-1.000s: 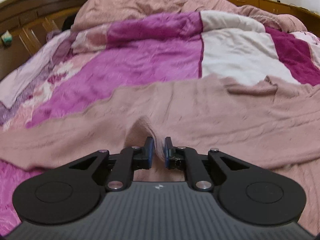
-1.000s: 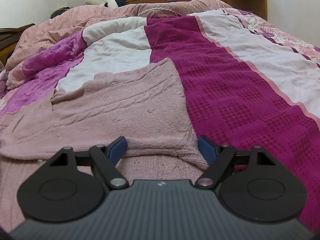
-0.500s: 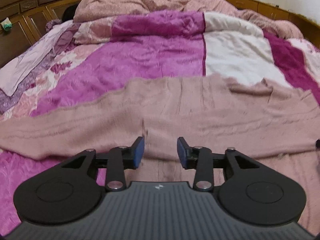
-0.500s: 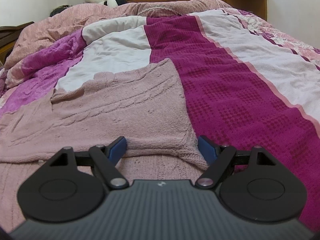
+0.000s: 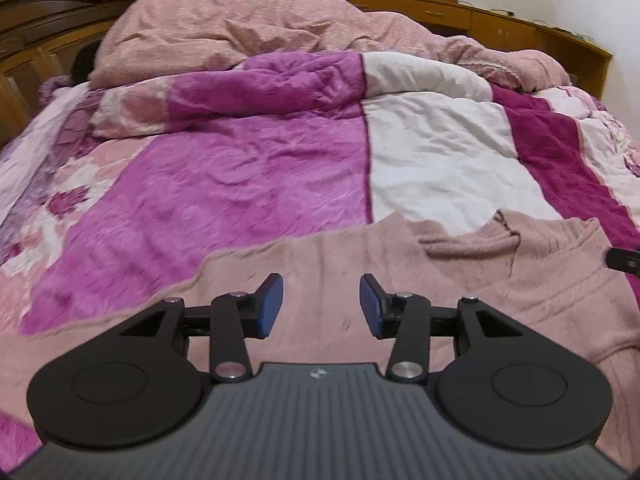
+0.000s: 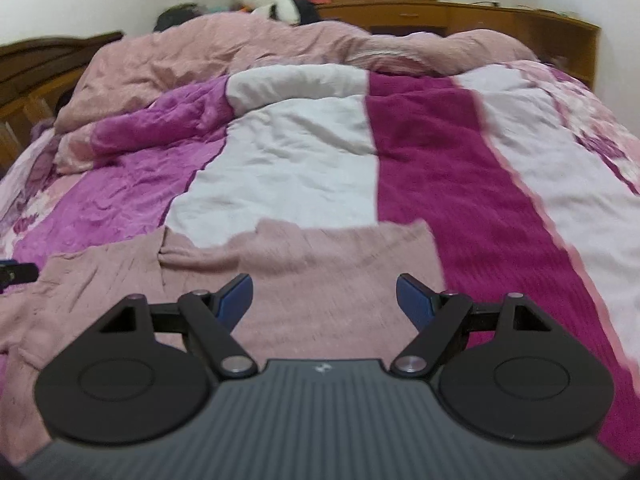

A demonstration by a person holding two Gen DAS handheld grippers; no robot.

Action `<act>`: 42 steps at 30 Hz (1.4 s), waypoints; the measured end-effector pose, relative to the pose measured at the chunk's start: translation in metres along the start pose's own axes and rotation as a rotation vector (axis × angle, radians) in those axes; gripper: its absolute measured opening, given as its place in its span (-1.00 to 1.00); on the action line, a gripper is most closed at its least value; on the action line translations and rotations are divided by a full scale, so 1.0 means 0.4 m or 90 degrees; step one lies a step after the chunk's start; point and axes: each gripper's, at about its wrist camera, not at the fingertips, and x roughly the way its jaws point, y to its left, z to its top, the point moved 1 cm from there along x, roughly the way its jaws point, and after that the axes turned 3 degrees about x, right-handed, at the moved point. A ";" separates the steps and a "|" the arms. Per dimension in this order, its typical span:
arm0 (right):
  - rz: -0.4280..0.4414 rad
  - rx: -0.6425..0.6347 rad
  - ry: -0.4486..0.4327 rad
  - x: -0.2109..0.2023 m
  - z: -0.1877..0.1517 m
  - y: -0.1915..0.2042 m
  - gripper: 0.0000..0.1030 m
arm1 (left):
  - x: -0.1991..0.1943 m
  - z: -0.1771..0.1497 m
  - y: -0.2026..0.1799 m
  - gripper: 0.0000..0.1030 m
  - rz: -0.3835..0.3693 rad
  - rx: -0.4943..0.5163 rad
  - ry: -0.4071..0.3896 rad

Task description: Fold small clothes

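A dusty pink knitted sweater [image 5: 460, 280] lies spread flat across the near part of the bed, its folded part on top. My left gripper [image 5: 321, 306] hovers above the sweater, its jaws still opening, with nothing between the blue pads. In the right wrist view the same sweater [image 6: 320, 264] lies below my right gripper [image 6: 324, 300], which stands wide open and empty above the fabric. The right gripper's tip [image 5: 624, 258] shows at the right edge of the left wrist view. The left gripper's tip [image 6: 16, 274] shows at the left edge of the right wrist view.
The bed is covered by a quilt [image 5: 260, 168] of magenta, white and floral strips. A bunched pink duvet [image 5: 248, 36] lies at the far end, with a dark wooden headboard [image 5: 44, 20] on the left and a wooden shelf [image 6: 500, 20] under the window.
The left gripper let go of the pinched sweater fold and opened. Both grippers rose and drew back, so the sweater now lies flat and lower in both views.
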 end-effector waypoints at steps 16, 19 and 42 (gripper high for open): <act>0.073 -0.142 0.163 0.323 0.153 0.080 0.43 | 0.254 0.091 -0.070 0.01 -0.017 0.084 0.039; 0.096 -0.142 0.194 0.369 0.163 0.084 0.37 | 0.275 0.076 -0.075 0.02 -0.017 0.085 0.046; 0.129 -0.279 0.175 0.395 0.143 0.164 -0.78 | 0.314 0.024 -0.079 0.08 -0.015 0.090 0.061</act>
